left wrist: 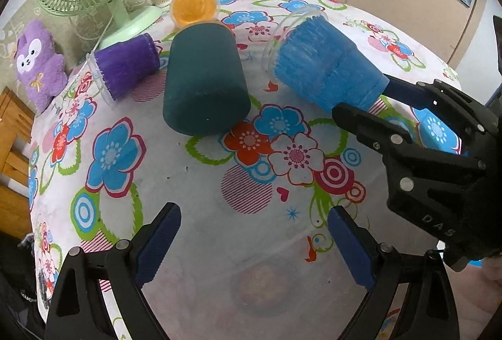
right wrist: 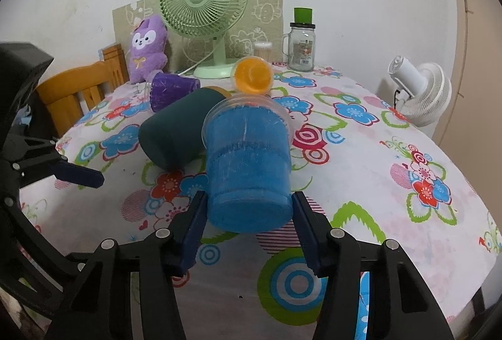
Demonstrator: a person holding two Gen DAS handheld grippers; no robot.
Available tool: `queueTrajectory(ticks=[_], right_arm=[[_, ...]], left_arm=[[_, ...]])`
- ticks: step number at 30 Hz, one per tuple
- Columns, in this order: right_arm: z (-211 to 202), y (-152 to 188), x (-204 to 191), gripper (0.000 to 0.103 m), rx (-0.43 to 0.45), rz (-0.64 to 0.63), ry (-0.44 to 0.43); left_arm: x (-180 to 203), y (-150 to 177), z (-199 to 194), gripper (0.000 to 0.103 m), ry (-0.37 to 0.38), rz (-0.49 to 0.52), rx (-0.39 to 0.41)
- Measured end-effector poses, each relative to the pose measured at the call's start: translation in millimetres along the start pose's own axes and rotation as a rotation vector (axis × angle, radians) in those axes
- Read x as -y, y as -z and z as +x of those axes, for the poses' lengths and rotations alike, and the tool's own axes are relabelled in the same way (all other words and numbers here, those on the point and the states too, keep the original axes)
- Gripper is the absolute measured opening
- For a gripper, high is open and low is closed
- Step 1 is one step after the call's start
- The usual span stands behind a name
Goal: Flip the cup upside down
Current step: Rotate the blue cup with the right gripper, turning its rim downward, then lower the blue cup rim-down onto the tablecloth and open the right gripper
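Observation:
A blue fuzzy-sleeved clear cup (right wrist: 248, 161) lies tilted on its side on the flowered tablecloth, rim pointing away. My right gripper (right wrist: 248, 208) has its jaws around the cup's base end, touching or nearly touching both sides. It also shows in the left wrist view, where the cup (left wrist: 320, 67) meets the right gripper (left wrist: 364, 101). My left gripper (left wrist: 254, 230) is open and empty above bare cloth. A dark green cup (left wrist: 200, 79) lies on its side beside the blue one.
A purple cup (left wrist: 125, 67) and an orange cup (left wrist: 194, 5) lie on their sides further back. A green fan (right wrist: 204, 10), a glass jar (right wrist: 301, 41), a purple plush toy (right wrist: 147, 48) and a white fan (right wrist: 420, 92) stand at the table's far edge.

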State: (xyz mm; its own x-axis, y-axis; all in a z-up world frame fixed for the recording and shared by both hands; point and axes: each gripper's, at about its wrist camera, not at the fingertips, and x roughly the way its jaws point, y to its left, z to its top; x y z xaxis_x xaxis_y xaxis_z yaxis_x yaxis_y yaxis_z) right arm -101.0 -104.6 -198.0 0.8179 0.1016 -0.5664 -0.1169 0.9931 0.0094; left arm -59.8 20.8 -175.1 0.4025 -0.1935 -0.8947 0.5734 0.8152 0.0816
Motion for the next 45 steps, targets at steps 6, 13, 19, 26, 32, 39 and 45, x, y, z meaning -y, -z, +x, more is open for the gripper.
queueTrajectory(ticks=[6,13,19,26,32,39,45], right_arm=[[-15.1,-26.5,5.7,0.057,-0.057,-0.008,-0.01],[-31.8,-65.8,20.5,0.057,-0.161,0.0,-0.037],[-37.3,-98.2,25.2,0.057,-0.268,-0.041,-0.072],[-30.0,-111.9,19.6,0.057,-0.403,-0.138,-0.097],[-21.3,-109.2,10.5,0.057,-0.514,-0.2,-0.129],[-11.7,-110.1,0.2,0.057,-0.596,-0.272,-0.137],[-2.7,-112.2,-4.8,0.057,-0.663,-0.337,-0.128]], left_arm=[[0.1,-9.6,-20.7,0.096,0.004,-0.047,0.009],[-0.8,-30.2,-47.6,0.096,-0.002,-0.12,0.025],[-8.6,-40.6,-60.9,0.096,-0.005,-0.218,0.038],[-13.3,-40.9,-67.7,0.096,-0.056,-0.317,0.039],[-11.3,-33.2,-68.2,0.096,-0.072,-0.368,0.027],[-11.4,-25.2,-61.6,0.096,-0.075,-0.415,0.004],[-14.7,-26.7,-57.4,0.096,-0.082,-0.44,0.005]])
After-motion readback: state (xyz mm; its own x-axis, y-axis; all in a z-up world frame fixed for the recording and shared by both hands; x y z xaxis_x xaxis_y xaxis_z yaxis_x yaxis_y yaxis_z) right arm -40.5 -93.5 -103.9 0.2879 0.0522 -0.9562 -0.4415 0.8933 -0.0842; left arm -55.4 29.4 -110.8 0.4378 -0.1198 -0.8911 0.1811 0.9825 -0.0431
